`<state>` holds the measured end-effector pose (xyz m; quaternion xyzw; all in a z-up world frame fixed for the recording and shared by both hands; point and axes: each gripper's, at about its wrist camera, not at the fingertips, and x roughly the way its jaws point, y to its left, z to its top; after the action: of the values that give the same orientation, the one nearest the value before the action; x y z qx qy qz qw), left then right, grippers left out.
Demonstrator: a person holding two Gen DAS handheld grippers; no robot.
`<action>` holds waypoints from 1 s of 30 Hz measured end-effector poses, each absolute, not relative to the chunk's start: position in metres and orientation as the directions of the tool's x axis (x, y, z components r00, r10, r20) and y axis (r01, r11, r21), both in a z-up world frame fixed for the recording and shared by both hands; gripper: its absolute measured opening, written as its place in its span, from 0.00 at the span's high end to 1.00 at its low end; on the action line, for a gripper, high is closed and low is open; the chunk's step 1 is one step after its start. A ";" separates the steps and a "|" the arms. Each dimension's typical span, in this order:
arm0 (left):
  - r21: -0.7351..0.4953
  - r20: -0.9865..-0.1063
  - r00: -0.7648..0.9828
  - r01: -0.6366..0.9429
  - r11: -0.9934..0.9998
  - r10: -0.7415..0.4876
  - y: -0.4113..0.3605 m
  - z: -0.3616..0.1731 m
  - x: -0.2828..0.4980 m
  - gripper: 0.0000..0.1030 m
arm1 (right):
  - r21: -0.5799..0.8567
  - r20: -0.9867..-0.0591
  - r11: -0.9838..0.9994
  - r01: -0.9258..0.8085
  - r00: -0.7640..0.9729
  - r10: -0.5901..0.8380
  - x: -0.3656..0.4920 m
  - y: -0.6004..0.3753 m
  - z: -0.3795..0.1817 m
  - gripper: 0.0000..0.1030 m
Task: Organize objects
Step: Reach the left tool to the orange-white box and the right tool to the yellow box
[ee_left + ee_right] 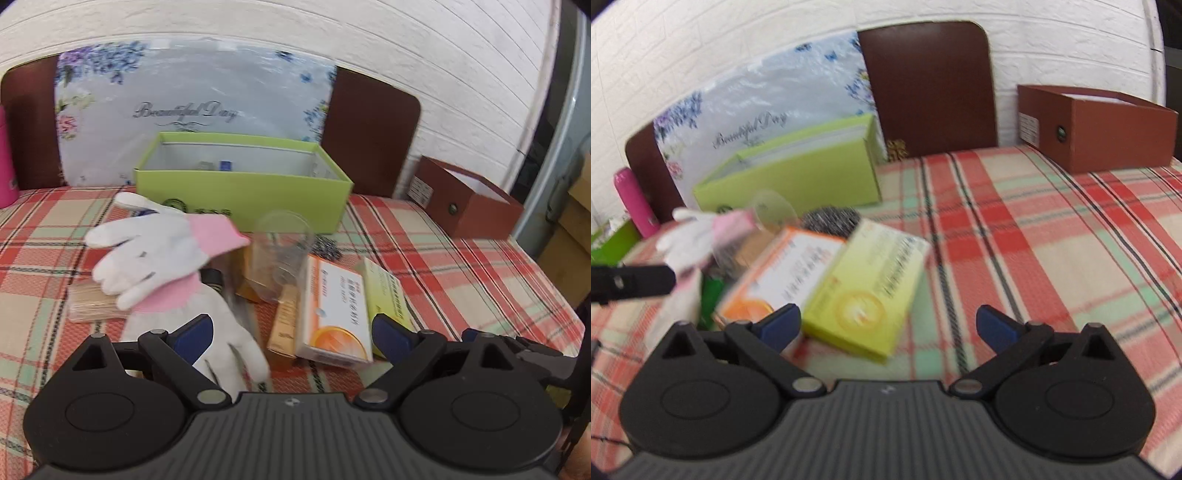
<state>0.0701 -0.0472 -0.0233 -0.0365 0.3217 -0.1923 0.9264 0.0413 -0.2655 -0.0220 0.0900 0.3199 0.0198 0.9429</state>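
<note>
A pile of objects lies on the plaid bedcover: two white gloves with pink cuffs (pixel 155 254), a clear plastic cup (pixel 280 254), an orange-and-white medicine box (pixel 332 314), a yellow-green medicine box (pixel 864 291) and a bundle of wooden sticks (pixel 92 299). An open green box (pixel 240 184) stands behind the pile. My left gripper (pixel 291 332) is open and empty just in front of the pile. My right gripper (pixel 886 325) is open and empty, with the yellow-green box between its fingers' line and a little ahead.
An open brown box (pixel 1108 129) stands at the back right. A floral pillow (pixel 192 103) leans on the brown headboard (pixel 931 85). A pink bottle (pixel 631 199) stands at the left. A dark scouring pad (pixel 831 221) lies behind the boxes.
</note>
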 end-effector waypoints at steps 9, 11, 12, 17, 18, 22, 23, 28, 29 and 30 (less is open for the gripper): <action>-0.033 -0.609 0.704 0.438 0.898 -0.365 -0.108 -0.050 0.083 0.21 | 0.206 -0.624 0.973 0.102 0.780 0.050 0.012 -0.299 -0.037 0.00; -0.018 -0.653 0.677 0.434 0.901 -0.340 -0.111 -0.061 0.093 0.46 | 0.205 -0.624 0.973 0.106 0.780 0.046 0.011 -0.302 -0.036 0.00; -0.043 -0.671 0.659 0.425 0.904 -0.341 -0.108 -0.066 0.098 0.59 | 0.204 -0.623 0.973 0.106 0.781 0.046 0.011 -0.303 -0.035 0.00; -0.075 -0.661 0.672 0.382 0.921 -0.333 -0.078 -0.063 0.093 0.64 | 0.229 -0.612 0.972 0.054 0.784 0.100 0.024 -0.292 -0.032 0.00; -0.074 -0.663 0.675 0.371 0.926 -0.323 -0.072 -0.064 0.091 0.64 | 0.229 -0.608 0.973 0.038 0.786 0.113 0.029 -0.287 -0.031 0.01; -0.138 -0.686 0.647 0.335 0.932 -0.333 -0.051 -0.068 0.085 0.64 | 0.197 -0.604 0.980 -0.017 0.786 0.135 0.048 -0.264 -0.031 0.05; -0.160 -0.684 0.642 0.331 0.930 -0.346 -0.047 -0.068 0.083 0.64 | 0.194 -0.608 0.981 -0.024 0.781 0.140 0.054 -0.259 -0.031 0.07; -0.184 -0.648 0.658 0.352 0.918 -0.383 -0.045 -0.059 0.076 0.64 | 0.221 -0.616 0.974 -0.049 0.767 0.178 0.079 -0.248 -0.041 0.12; -0.188 -0.641 0.659 0.363 0.913 -0.394 -0.047 -0.056 0.075 0.63 | 0.248 -0.608 0.967 -0.051 0.769 0.196 0.080 -0.251 -0.042 0.18; -0.191 -0.633 0.659 0.377 0.906 -0.407 -0.049 -0.053 0.074 0.61 | 0.270 -0.607 0.962 -0.043 0.768 0.205 0.079 -0.256 -0.042 0.25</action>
<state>0.0742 -0.0490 -0.0529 -0.0215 0.3526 -0.2152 0.9104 0.0789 -0.2556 -0.0422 0.1210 0.3340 0.0666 0.9324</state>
